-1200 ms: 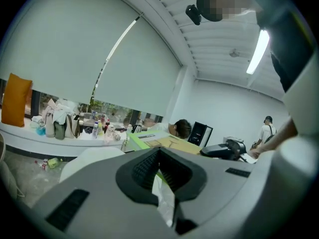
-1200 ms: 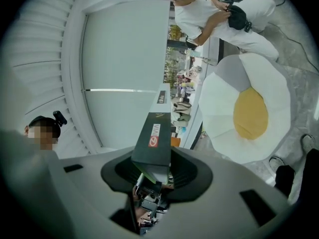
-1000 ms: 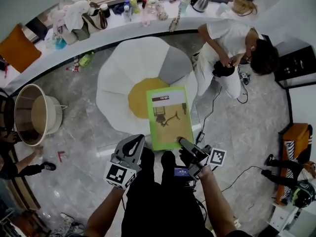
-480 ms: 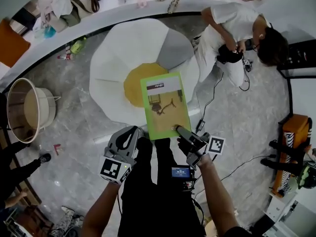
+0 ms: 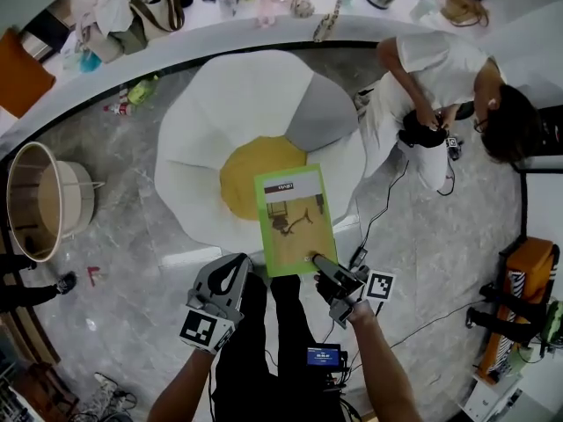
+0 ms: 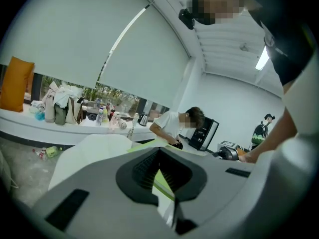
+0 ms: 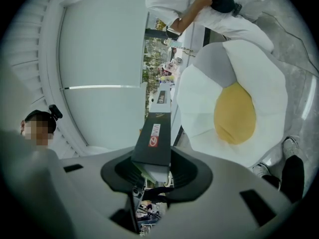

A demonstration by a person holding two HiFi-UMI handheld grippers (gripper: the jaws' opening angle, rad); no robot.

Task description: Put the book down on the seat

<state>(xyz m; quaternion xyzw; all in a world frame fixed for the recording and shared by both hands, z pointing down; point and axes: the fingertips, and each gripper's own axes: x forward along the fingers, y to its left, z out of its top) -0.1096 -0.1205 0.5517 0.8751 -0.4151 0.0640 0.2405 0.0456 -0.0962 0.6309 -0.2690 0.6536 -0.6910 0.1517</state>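
Note:
A green-covered book (image 5: 295, 218) hangs flat over the near edge of the seat, a white fried-egg-shaped cushion (image 5: 237, 112) with a yellow middle (image 5: 251, 172). My right gripper (image 5: 315, 259) is shut on the book's near edge. In the right gripper view the book's dark spine (image 7: 157, 133) runs out from between the pads of that gripper (image 7: 152, 166), with the seat (image 7: 234, 83) beyond it. My left gripper (image 5: 237, 262) is beside the book's near left corner, shut and holding nothing. In the left gripper view the book's green edge (image 6: 149, 143) shows above the housing.
A person in white (image 5: 440, 77) crouches at the seat's far right, with cables (image 5: 387, 205) on the floor there. A round basket (image 5: 40, 202) stands at the left. A curved counter (image 5: 176, 25) with bags and bottles runs along the back. Orange equipment (image 5: 519, 310) stands at the right.
The book stays gripped in my right gripper and sits slightly nearer me over the seat's edge. The crouching person has shifted to the right. The left gripper has barely moved.

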